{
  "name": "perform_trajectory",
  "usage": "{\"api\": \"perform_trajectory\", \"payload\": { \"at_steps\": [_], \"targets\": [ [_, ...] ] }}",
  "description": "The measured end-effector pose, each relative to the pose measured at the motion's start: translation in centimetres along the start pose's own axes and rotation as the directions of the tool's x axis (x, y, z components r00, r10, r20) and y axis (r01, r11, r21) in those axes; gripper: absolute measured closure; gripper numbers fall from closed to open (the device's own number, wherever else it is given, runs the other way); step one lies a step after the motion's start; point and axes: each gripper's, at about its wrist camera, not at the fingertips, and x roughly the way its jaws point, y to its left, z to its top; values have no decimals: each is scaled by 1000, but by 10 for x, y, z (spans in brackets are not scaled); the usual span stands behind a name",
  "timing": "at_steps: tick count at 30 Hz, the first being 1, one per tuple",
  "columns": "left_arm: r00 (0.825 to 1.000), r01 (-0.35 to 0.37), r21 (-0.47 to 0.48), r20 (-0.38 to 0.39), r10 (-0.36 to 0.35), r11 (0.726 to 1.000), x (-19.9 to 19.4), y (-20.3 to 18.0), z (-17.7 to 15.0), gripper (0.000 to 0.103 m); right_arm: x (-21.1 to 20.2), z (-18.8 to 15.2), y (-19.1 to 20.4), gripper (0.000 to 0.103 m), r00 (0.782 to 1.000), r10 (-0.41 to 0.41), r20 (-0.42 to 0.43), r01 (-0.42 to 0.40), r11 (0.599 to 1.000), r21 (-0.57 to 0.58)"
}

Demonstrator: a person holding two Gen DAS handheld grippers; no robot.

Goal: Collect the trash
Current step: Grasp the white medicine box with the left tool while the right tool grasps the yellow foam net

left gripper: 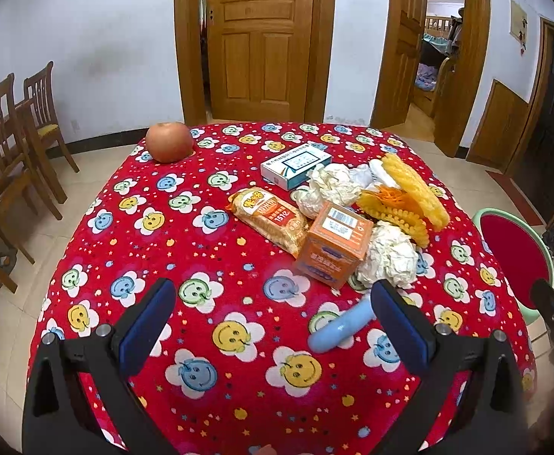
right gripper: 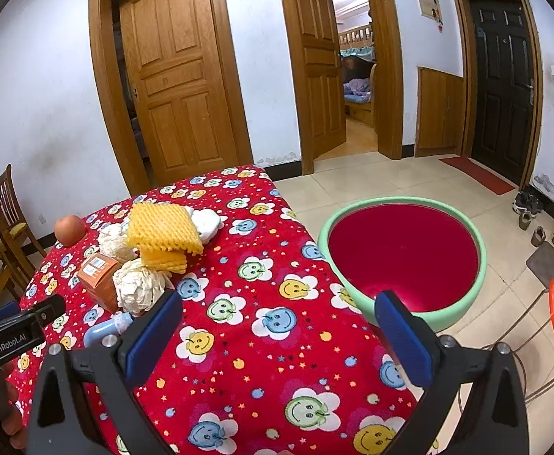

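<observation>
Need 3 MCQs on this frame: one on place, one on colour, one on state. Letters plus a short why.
1. Where is the basin?
A. on the table
B. beside the table, off its right edge
C. under a chair

2. What colour is the box next to the bread pack?
A. orange
B. green
C. black

3. How do the left gripper and right gripper stand?
A. both shut on paper
B. left shut, right open
C. both open, holding nothing

Answers:
1 B: the right wrist view shows the basin past the table edge, lower than the top.
2 A: its faces are orange, with a white label on top.
3 C: in each view the blue pads stand wide apart with only cloth between.
</observation>
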Motion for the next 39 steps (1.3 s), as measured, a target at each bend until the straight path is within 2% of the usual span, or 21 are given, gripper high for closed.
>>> {"api": "perform_trajectory", "payload": {
  "at_steps": [9, 18, 25, 32, 37, 39],
  "targets": [
    [1000, -4, -29, -22, 3, 1000, 20, 18, 26, 1, 20, 20, 6, 0, 999, 38, -10, -38, 999, 4],
    [997, -22, -55, -69, 18, 998, 57, 35, 60, 1, 54, 43, 24, 0, 992, 99, -77, -99, 995, 3],
    [995, -47, -8, -85, 46, 999, 92, 34, 92, 1, 75, 59, 42, 0, 986, 136, -99, -139, 990, -21],
    [991, 2, 27, -131, 2, 1000, 136, 25, 112, 1, 101, 68, 57, 0, 976, 164, -140, -170, 985, -28],
    [987, 11, 65, -162, 0, 998, 163, 18, 120, 2, 120, 65, 66, 6, 966, 183, -183, -190, 981, -24],
    [985, 18, 78, -174, -4, 997, 174, 15, 122, 6, 126, 63, 69, 10, 962, 187, -200, -196, 980, -26]
  ]
}}
